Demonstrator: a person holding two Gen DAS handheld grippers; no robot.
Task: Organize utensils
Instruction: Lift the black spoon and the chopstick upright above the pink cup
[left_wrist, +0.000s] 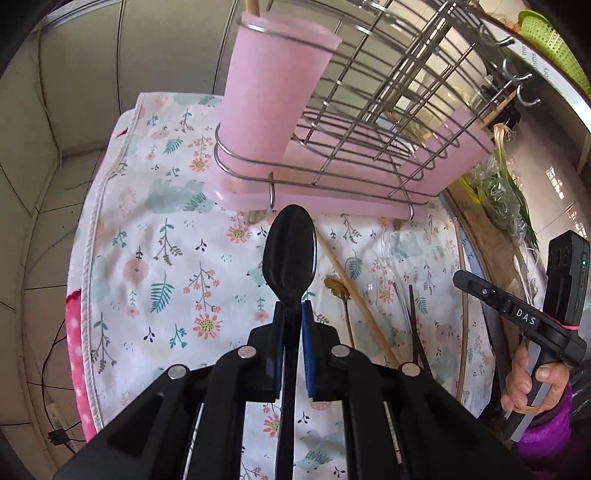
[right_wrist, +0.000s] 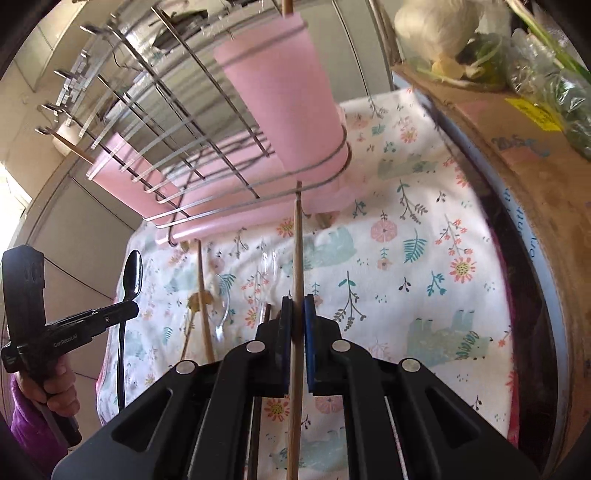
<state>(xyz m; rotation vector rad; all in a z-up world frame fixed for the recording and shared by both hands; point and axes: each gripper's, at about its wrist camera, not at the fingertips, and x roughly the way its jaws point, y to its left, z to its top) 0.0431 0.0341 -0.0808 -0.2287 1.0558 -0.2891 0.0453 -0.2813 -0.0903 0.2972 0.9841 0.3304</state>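
1. Left wrist view: your left tongs (left_wrist: 293, 328) pinch the black spoon (left_wrist: 290, 251) by its neck, bowl aimed at 12 toward the pink cup (left_wrist: 273, 99), so dropping it in is easy.
2. Right wrist view: your right tongs (right_wrist: 296, 321) clamp a wooden chopstick (right_wrist: 297, 258), tip at 12, lifted off the table (right_wrist: 424, 258) toward the rack (right_wrist: 207, 155).
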